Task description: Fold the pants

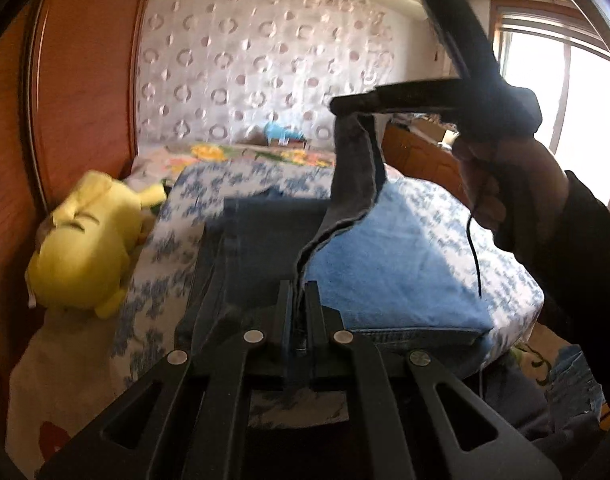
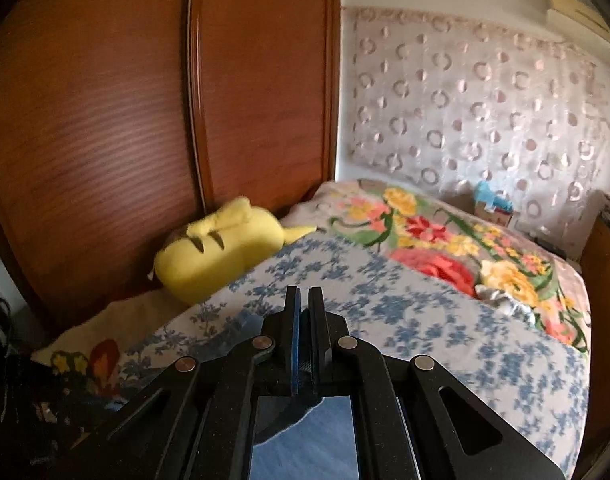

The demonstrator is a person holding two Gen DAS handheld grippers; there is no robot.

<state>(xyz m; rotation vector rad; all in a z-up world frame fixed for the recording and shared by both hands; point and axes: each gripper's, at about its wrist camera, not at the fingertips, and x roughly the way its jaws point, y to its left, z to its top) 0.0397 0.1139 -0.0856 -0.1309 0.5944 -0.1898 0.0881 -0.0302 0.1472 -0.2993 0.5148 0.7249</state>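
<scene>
**A:** So where are the hands at here? Using the bed (image 1: 445, 248) as the reference.

**B:** The right hand (image 1: 501, 184) is raised well above the bed, on the window side of it, wrapped around its tool's handle. The right gripper (image 1: 345, 105) points sideways across the bed toward the wardrobe. The left gripper (image 1: 299, 292) sits low at the near end of the bed and points along it toward the curtain wall.

**A:** And the pants?

**B:** The pants (image 1: 265, 236) are jeans lying flat on the blue-flowered bedspread, in the middle of the bed. One edge of them runs up off the bed as a taut strip, from the left jaws up to the right jaws.

**A:** Jaws status?

**B:** Left ones are clenched on that denim edge, you can see the fabric sandwiched between the two fingers with basically no gap. Right ones are pinched tight on the upper end of the strip, and it hangs down from them. In the right wrist view the right gripper (image 2: 304, 300) has its fingers nearly together with a sliver of blue between them, and denim shows underneath.

**A:** Anything else around?

**B:** A yellow plush toy (image 1: 85, 248) lies at the wardrobe side of the bed, beside the pants and not touching them.
</scene>
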